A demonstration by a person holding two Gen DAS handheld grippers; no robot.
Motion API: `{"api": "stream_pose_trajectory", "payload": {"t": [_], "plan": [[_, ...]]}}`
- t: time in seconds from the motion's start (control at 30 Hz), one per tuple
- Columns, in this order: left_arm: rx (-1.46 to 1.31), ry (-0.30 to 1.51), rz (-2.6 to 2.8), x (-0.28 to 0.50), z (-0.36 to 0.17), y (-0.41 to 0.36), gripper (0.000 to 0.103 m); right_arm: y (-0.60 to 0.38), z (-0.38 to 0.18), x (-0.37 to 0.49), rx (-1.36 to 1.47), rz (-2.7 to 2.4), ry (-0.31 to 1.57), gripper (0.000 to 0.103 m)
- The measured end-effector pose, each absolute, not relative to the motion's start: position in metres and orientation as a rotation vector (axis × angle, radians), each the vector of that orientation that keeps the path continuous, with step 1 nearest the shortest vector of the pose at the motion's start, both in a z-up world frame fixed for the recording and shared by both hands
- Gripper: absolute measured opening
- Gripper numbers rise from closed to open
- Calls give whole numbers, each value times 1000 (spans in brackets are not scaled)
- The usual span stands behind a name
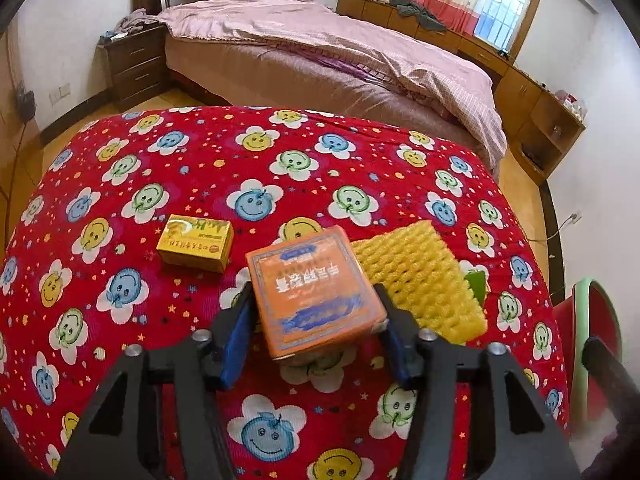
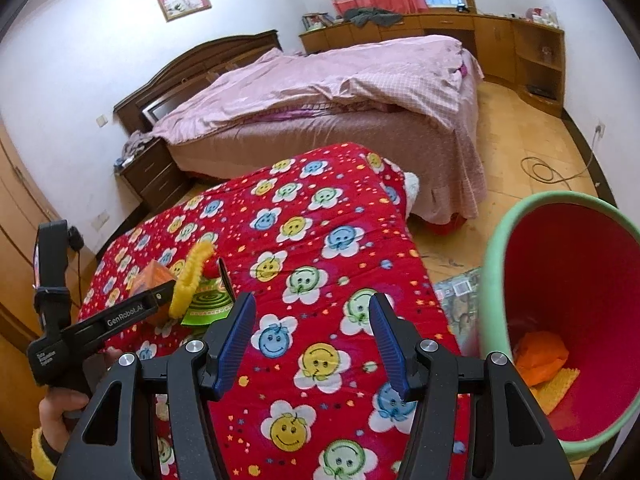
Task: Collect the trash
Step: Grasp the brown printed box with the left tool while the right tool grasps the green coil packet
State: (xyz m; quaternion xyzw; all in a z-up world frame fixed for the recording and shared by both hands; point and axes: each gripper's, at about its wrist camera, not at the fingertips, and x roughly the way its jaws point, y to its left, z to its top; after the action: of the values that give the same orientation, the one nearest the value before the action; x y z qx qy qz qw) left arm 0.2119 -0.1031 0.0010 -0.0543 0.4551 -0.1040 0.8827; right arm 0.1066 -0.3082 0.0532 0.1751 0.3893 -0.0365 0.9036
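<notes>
An orange box sits tilted on the red smiley-flower quilt. My left gripper is shut on it, a fingertip against each long side. Left of it lies a small yellow box. To its right lie a yellow foam net and a green packet. My right gripper hangs open over bare quilt with nothing between its fingers. In the right wrist view the foam net and the green packet show beside the left gripper's arm. The red bin with a green rim holds an orange bag.
The bin stands on the floor off the quilt's right edge. A bed with pink covers lies beyond, with a dark nightstand at its left. A cable loops on the floor. A hand grips the left tool.
</notes>
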Motion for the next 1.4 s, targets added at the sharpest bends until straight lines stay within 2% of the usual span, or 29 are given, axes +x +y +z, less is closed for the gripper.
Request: {"api": "stream_pose_trajectory", "payload": {"t": [0.5,0.53,0.77,0.93,1.0,1.4], "plan": [[-107,879,-255,189,23,-83,45,-262,25,148,278,75,892,59],[-101,875,-251,186,24,-81,45,-260,23,150,277,80,894,54],[-120,875,-246,179,24,-70,45,-248,9,168,263,116,921,37],[-131,877,-253,176,23,-67,45,-240,4,173,272,150,910,9],[-132,874,-257,174,24,-66,45,-238,6,172,266,157,903,4],[-135,856,-299,149,39,-70,45,-247,42,127,285,118,819,3]]}}
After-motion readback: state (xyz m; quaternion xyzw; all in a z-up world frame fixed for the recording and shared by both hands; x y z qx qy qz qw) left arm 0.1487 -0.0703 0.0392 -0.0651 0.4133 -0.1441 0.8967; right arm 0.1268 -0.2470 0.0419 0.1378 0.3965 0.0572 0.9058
